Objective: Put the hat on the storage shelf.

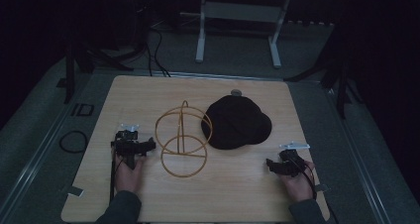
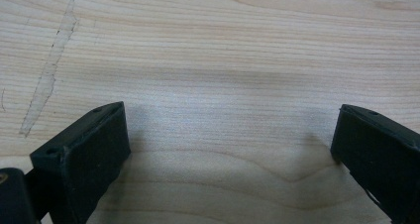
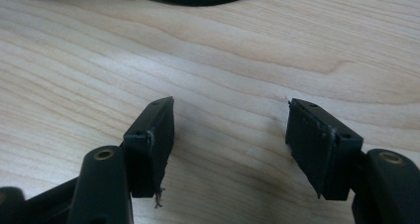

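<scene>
Surface [image 1: 237, 194]: 1 light wooden board carrying 2 things.
Hat stand [image 1: 183, 139]: 1 yellow wire frame of crossed hoops, left of centre, upright.
Cap [image 1: 236, 122]: 1 black cap, right of the stand, apparently just touching its wire rim.
Left gripper [image 1: 132, 145]: 1, just left of the stand; fingers [image 2: 94, 154] spread wide over bare wood, nothing between them.
Right gripper [image 1: 283, 165]: 1, near the front right edge, apart from the cap; fingers [image 3: 153, 135] apart, holding nothing.
Hands: 2, 1 per gripper.
</scene>
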### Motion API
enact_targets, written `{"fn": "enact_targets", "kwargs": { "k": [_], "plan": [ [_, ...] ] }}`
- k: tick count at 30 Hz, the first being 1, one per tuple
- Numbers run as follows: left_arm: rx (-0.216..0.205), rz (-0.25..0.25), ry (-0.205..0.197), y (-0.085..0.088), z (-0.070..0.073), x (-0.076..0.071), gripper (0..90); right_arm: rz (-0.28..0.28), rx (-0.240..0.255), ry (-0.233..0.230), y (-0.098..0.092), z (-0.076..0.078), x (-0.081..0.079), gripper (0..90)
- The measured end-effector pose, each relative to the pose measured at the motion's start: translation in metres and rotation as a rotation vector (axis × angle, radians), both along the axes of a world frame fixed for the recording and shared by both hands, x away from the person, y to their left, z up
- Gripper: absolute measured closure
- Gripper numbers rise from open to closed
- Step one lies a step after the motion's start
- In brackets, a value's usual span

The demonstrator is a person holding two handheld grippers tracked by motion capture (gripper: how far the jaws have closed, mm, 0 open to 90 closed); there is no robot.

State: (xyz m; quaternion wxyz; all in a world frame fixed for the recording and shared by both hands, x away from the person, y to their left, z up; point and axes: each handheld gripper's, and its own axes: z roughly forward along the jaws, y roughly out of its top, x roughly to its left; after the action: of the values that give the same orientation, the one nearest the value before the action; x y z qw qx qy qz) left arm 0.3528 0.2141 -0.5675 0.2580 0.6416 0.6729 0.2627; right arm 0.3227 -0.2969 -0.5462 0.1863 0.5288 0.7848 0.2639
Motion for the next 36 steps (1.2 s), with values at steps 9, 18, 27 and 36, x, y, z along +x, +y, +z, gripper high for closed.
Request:
{"fn": "enact_targets", "kwargs": {
  "k": [9, 18, 27, 36],
  "plan": [
    [0.001, -0.003, -0.001, -0.001, 0.000, 0.000, 1.2, 0.047, -0.037, 0.097, 0.007, 0.007, 0.014, 35.1],
    [0.003, -0.008, 0.004, -0.001, 0.000, 0.000, 1.2, 0.081, -0.068, 0.110, 0.015, 0.016, 0.021, 37.3],
    [0.004, -0.007, 0.005, -0.002, 0.000, 0.000, 1.2, 0.130, -0.100, 0.100, 0.027, 0.042, 0.033, 36.6],
    [0.005, -0.008, 0.006, -0.002, 0.000, 0.000, 1.2, 0.144, -0.093, 0.122, 0.030, 0.058, 0.045, 36.3]
  ]
}}
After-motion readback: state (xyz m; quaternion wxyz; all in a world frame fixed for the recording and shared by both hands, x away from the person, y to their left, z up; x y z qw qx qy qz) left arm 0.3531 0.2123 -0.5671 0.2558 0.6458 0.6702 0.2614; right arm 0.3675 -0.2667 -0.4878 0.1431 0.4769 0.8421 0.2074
